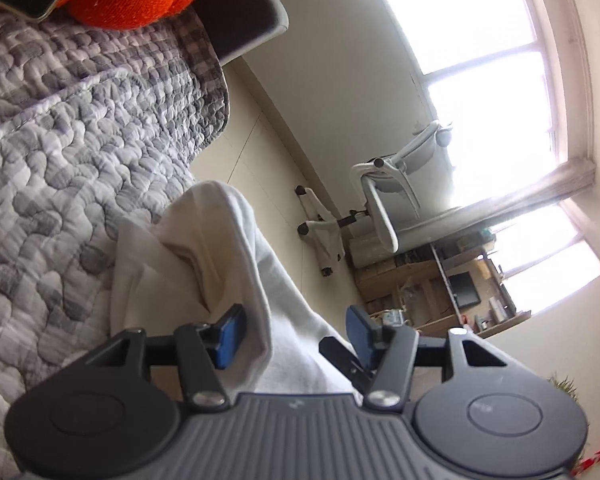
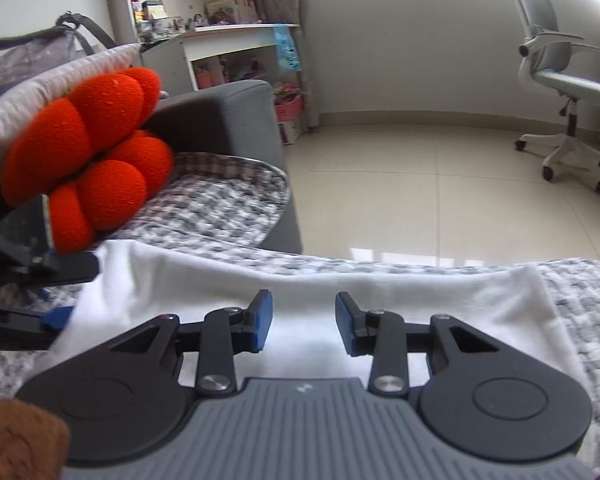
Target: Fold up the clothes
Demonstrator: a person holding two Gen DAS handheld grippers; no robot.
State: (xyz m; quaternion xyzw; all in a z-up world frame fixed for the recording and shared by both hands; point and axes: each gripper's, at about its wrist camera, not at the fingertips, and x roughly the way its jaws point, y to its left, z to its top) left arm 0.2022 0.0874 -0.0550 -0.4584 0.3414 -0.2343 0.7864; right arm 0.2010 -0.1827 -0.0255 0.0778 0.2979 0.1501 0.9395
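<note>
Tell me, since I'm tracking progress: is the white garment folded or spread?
Partly folded: the garment lies on the quilt, one end bunched and doubled over beside the open left gripper.

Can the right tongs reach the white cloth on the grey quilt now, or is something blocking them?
Probably yes. The right tongs are open just above the white cotton cloth spread on the grey checked quilt, with nothing between. The orange knitted cushion sits off to the side.

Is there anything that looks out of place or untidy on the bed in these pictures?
Yes. The white garment is bunched into raised folds at one end instead of lying flat on the grey quilt. An orange knotted cushion sits close to its edge. Both the left hand-held gripper and the right hand-held gripper are open above the cloth.
</note>
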